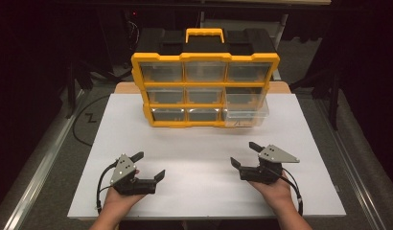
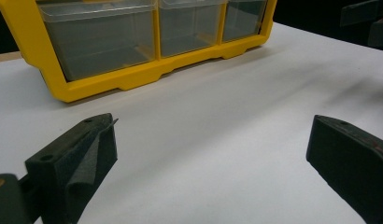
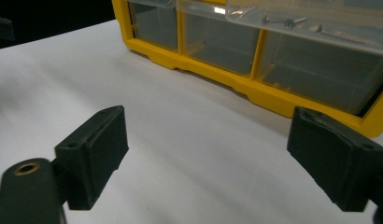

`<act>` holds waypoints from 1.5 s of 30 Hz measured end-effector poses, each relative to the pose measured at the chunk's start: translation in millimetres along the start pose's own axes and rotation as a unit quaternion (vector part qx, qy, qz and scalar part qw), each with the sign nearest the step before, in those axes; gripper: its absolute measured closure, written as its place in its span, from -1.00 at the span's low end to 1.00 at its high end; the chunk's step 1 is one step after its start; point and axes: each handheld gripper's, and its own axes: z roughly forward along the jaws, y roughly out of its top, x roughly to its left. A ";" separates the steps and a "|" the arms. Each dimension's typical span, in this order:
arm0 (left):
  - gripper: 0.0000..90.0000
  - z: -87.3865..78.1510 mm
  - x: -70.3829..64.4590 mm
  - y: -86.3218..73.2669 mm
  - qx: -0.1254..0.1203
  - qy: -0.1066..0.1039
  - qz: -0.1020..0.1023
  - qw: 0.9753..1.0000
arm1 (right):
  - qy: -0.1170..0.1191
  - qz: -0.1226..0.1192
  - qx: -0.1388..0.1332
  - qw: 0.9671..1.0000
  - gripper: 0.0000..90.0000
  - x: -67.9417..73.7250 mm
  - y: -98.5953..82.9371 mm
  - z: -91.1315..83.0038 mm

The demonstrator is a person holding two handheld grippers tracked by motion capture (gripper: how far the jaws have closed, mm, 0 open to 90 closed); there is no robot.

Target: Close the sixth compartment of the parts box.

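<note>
A yellow and black organiser case (image 1: 204, 81) with clear plastic drawers stands upright at the far middle of the white table (image 1: 204, 158). Its right-hand drawer (image 1: 246, 114) in the middle and bottom rows is pulled partly out; a few screws (image 3: 292, 23) lie in it. My left gripper (image 1: 149, 166) rests near the front left, open, nothing between its jaws. My right gripper (image 1: 245, 154) rests near the front right, open and empty too. Both point toward the case (image 2: 133, 51), well short of it. A hand holds each one.
The white sheet (image 2: 236, 121) between the grippers and the case (image 3: 255, 88) is bare. Metal rails (image 1: 36, 182) run along both table sides, and dark floor and frame legs lie beyond. Cables (image 1: 101, 184) trail from each gripper toward the front edge.
</note>
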 end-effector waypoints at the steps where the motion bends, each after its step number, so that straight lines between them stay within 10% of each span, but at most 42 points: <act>1: -0.94 -0.1 0.3 -0.4 0.001 0.001 0.001 1.000 | 0.000 0.001 0.003 1.000 -0.62 -0.5 0.7 -0.5; 30: -0.94 -0.2 -3.0 -0.7 0.002 0.008 0.019 1.000 | -0.061 0.020 -0.030 0.998 0.97 -19.8 22.1 8.6; 45: -0.94 -0.8 -2.7 -0.5 -0.001 0.005 0.019 1.000 | -0.065 0.007 -0.036 0.997 1.00 -15.1 30.7 16.3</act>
